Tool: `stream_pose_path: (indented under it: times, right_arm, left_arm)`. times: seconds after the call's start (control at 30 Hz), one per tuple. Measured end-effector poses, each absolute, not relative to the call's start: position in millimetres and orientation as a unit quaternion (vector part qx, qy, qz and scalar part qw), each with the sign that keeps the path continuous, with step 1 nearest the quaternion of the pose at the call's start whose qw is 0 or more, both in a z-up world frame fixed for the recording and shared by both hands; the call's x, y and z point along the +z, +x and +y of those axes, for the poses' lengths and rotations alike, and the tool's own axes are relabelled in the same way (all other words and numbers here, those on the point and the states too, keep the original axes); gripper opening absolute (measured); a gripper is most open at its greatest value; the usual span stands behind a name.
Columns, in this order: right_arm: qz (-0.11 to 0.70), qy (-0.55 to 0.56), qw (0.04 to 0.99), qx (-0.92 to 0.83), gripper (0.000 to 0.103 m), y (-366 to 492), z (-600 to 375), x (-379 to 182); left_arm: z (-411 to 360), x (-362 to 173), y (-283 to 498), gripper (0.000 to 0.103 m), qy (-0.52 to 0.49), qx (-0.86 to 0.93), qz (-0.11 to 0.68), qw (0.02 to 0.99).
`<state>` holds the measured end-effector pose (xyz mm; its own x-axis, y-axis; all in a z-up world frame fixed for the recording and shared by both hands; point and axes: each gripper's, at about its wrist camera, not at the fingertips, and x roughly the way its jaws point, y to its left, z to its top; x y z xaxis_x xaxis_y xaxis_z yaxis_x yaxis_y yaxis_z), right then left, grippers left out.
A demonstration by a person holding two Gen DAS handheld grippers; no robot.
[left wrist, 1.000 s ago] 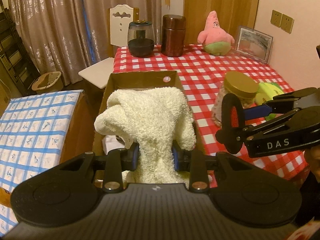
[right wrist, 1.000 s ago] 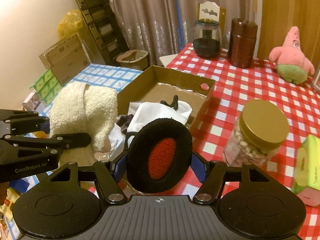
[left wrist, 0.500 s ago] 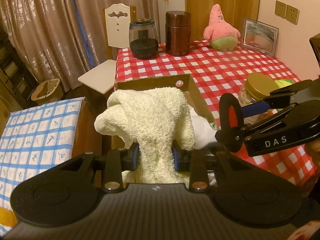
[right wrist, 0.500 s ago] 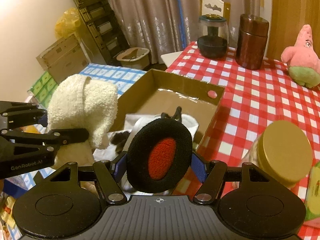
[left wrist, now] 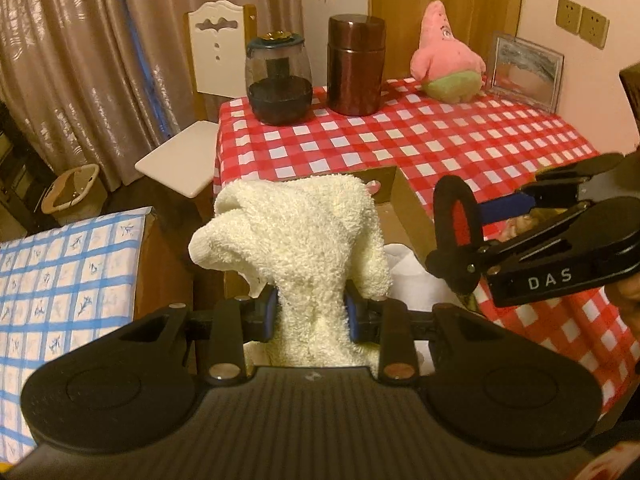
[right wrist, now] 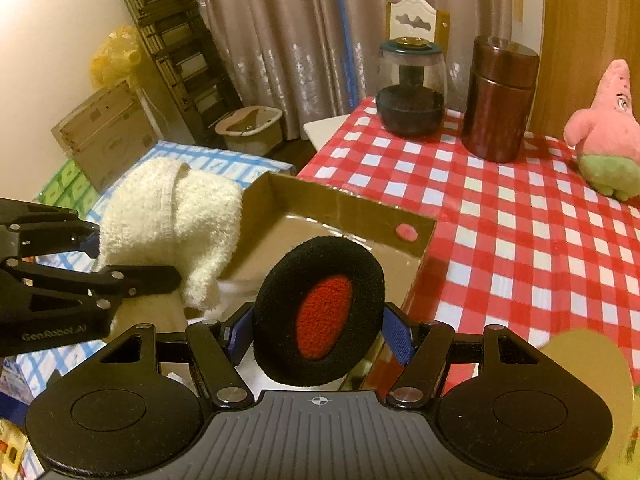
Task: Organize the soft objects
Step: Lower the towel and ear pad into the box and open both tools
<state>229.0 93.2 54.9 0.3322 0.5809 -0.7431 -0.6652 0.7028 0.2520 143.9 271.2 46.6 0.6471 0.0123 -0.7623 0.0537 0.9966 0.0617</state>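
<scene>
Left gripper clamps a cream towel; right gripper pinches a black ear pad with a red centre. Since a second ago both hands have carried their loads inward over the open cardboard box at the corner of the checked table. Release into the box appears next. Beyond: two jars and a pink plush.
</scene>
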Motion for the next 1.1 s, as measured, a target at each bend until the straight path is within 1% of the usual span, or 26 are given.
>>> stream_pose_path:
  times: [0.2,0.3,0.33,0.37,0.4,0.43,0.5,0.7,1.1]
  right_arm:
    - [0.441,-0.047,0.814,0.374,0.067,246.4,101.9,44.0]
    - [0.443,-0.049,0.817,0.365,0.067,250.3,105.3,39.4]
    - [0.444,-0.048,0.817,0.364,0.067,251.6,106.0,37.7]
    - [0.445,-0.047,0.818,0.363,0.067,252.9,106.9,35.8]
    - [0.445,-0.047,0.818,0.362,0.067,253.7,107.1,34.6]
    - [0.446,-0.045,0.817,0.361,0.067,255.4,107.4,33.2]
    - [0.448,-0.043,0.817,0.361,0.067,258.0,107.4,31.9]
    - [0.445,-0.037,0.817,0.364,0.067,259.7,105.9,30.3]
    - [0.451,-0.006,0.811,0.373,0.067,263.4,108.2,30.2]
  left_arm:
    - [275.5,34.4,170.9,0.031,0.052,-0.021,0.425,0.904]
    - [279.2,27.7,182.3,0.034,0.046,-0.025,0.424,0.904]
    - [280.0,25.1,186.9,0.038,0.048,-0.025,0.425,0.904]
    - [279.6,23.0,189.9,0.039,0.052,-0.025,0.425,0.903]
    - [279.3,20.6,192.6,0.043,0.057,-0.026,0.423,0.904]
    - [279.4,18.6,194.4,0.053,0.062,-0.024,0.42,0.905]
    - [280.3,17.8,195.2,0.06,0.067,-0.017,0.41,0.909]
    - [286.3,20.8,186.9,0.06,0.06,-0.013,0.402,0.914]
    - [287.7,20.6,172.7,0.06,0.054,-0.004,0.416,0.908]
